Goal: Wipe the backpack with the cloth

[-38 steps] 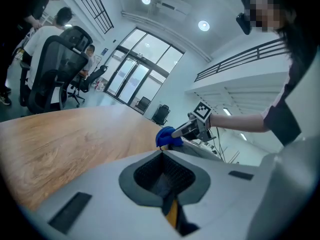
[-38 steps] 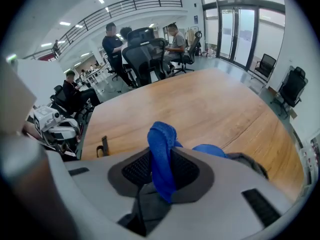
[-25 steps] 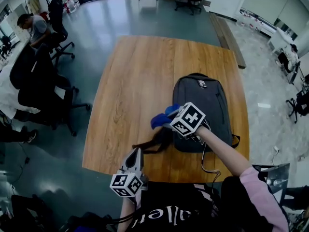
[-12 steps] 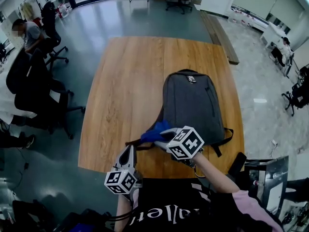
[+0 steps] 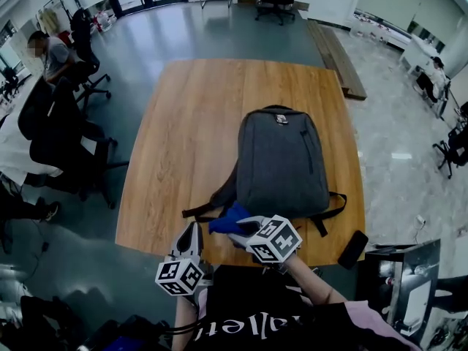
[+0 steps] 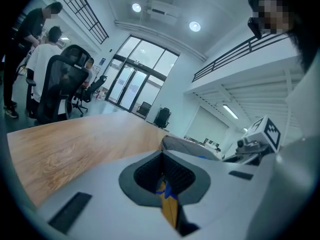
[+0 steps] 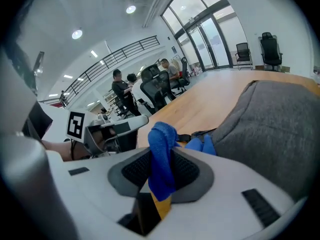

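Currently the right gripper (image 5: 240,231) is clamped on the blue cloth (image 5: 224,219) at the near-left corner of the backpack (image 5: 281,163), by the straps. The grey backpack lies flat on the wooden table (image 5: 194,123). Left gripper (image 5: 190,238) sits at the table's near edge, jaws pressed together, nothing between them.

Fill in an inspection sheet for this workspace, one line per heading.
Surface: wooden table, bare at its far end.
Job's things: grey backpack lying flat; blue cloth at its near edge.
Clutter: small dark flat object at the near right corner.
Grippers: left gripper shut, empty; right gripper fingers shut on the cloth.
Cables: nothing seen.
Surroundings: office chairs, seated person, grey floor.
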`<state>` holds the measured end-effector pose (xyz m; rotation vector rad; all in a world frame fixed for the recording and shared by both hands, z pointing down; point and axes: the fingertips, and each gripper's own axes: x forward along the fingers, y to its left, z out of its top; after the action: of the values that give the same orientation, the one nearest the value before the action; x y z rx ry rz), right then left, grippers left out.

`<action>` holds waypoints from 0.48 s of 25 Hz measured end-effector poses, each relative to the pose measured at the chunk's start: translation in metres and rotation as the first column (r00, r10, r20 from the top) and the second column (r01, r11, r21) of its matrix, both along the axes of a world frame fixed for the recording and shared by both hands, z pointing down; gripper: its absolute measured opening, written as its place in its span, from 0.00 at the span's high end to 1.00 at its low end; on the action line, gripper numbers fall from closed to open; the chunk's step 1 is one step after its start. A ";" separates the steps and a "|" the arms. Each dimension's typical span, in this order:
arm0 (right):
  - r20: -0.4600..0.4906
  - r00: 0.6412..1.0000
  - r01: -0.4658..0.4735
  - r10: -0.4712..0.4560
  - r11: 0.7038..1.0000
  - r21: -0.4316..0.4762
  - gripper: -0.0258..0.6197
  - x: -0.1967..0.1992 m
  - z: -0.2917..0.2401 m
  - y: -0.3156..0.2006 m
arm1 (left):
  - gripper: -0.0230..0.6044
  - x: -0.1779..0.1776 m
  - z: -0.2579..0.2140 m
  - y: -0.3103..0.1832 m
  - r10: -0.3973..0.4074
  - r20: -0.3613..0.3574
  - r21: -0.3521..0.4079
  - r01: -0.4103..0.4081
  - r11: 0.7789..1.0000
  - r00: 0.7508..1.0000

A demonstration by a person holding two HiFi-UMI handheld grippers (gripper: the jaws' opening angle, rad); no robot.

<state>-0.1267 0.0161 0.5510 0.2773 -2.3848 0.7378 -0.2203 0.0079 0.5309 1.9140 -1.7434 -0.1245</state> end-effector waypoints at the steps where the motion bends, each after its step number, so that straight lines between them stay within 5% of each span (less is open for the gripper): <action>1: 0.006 1.000 -0.011 0.011 1.000 -0.001 0.80 0.004 0.002 0.001 | 0.97 0.006 0.000 0.003 0.003 0.005 -0.002 -0.003 1.000 1.000; 12: -0.026 0.971 -0.237 0.237 0.971 0.018 0.80 0.105 0.026 -0.021 | 0.97 0.069 -0.010 0.039 0.046 0.041 -0.009 -0.046 0.999 0.998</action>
<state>-0.0220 -0.0053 0.5767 0.5834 -2.3559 0.8185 -0.1509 0.0470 0.5208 1.9623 -1.7220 -0.0610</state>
